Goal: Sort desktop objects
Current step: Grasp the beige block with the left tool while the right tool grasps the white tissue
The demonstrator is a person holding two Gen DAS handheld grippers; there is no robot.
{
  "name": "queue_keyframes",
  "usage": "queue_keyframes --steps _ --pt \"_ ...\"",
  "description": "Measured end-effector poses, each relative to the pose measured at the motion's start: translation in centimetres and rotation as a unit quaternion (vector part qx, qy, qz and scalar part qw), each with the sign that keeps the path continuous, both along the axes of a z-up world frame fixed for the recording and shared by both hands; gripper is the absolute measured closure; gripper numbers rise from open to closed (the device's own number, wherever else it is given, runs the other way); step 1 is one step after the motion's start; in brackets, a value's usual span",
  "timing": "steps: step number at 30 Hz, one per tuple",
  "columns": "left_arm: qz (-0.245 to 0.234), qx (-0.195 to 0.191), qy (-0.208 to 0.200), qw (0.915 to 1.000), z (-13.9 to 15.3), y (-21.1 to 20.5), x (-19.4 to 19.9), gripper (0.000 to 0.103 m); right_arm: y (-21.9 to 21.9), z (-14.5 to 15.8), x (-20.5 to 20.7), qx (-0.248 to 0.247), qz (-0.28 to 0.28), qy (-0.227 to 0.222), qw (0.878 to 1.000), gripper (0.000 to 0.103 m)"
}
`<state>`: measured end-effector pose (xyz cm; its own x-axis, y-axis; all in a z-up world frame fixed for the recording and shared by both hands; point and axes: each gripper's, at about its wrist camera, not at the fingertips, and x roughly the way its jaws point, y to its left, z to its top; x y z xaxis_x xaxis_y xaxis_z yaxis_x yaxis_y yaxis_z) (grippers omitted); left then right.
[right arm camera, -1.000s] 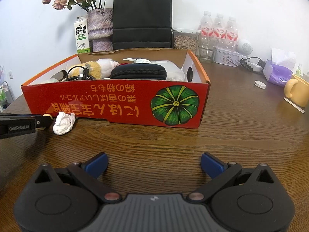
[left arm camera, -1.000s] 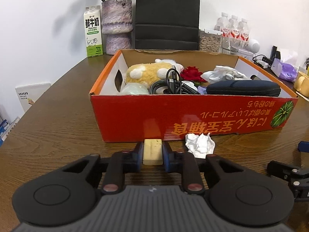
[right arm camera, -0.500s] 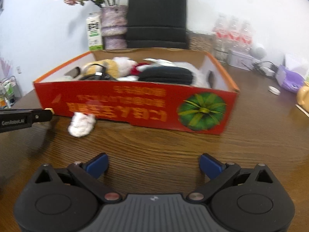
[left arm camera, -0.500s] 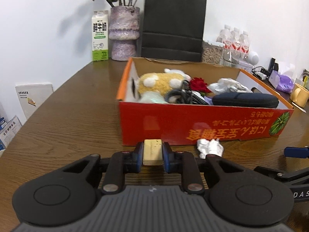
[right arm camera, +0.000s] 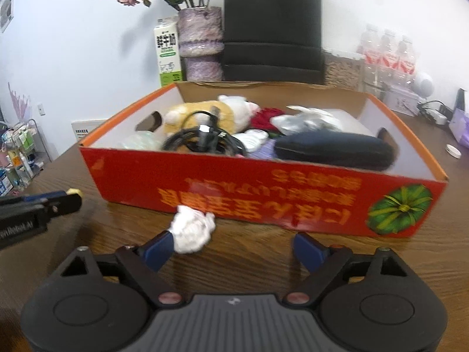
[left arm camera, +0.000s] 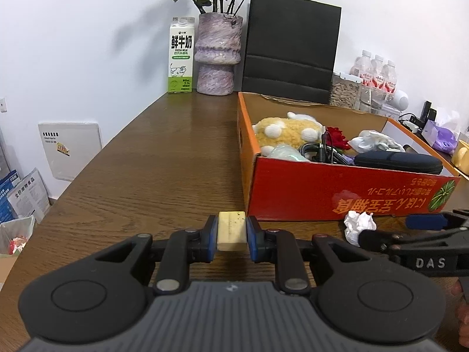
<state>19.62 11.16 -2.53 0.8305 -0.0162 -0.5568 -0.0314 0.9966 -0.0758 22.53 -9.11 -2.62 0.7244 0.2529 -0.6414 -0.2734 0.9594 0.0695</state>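
The eraser (left arm camera: 232, 231) is clamped in the left gripper (left arm camera: 232, 234) just off the box's (left arm camera: 322, 193) left corner, bare table (left arm camera: 164, 158) leftward. The right gripper (right arm camera: 234, 246) gapes wide, one finger touching the tissue wad (right arm camera: 192, 228) beside the box front.

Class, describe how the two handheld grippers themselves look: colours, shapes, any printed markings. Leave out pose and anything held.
Both are matte black. The left gripper and right gripper each have a ribbed grey body, two round black discs, linkage arms with metal pivot pins, and blue finger pads. White lettering "DAS" marks the right gripper's side; partly legible "Robot.AI" marks the left's. No cables or sleeves show.
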Motion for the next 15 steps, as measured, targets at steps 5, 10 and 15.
queue_keyframes --steps 5,10,15 --pt "-0.001 -0.002 0.004 1.0000 -0.2 0.2 0.1 0.082 1.7 0.1 0.8 0.002 0.000 0.006 1.000 0.037" --pt "-0.003 -0.002 0.008 1.0000 -0.5 0.1 0.0 0.082 2.3 -0.1 0.6 -0.001 0.003 0.003 1.000 0.066" --pt "-0.003 -0.001 0.010 0.9999 -0.6 -0.3 -0.1 0.082 1.8 0.0 0.3 0.009 0.006 0.002 1.000 0.082"
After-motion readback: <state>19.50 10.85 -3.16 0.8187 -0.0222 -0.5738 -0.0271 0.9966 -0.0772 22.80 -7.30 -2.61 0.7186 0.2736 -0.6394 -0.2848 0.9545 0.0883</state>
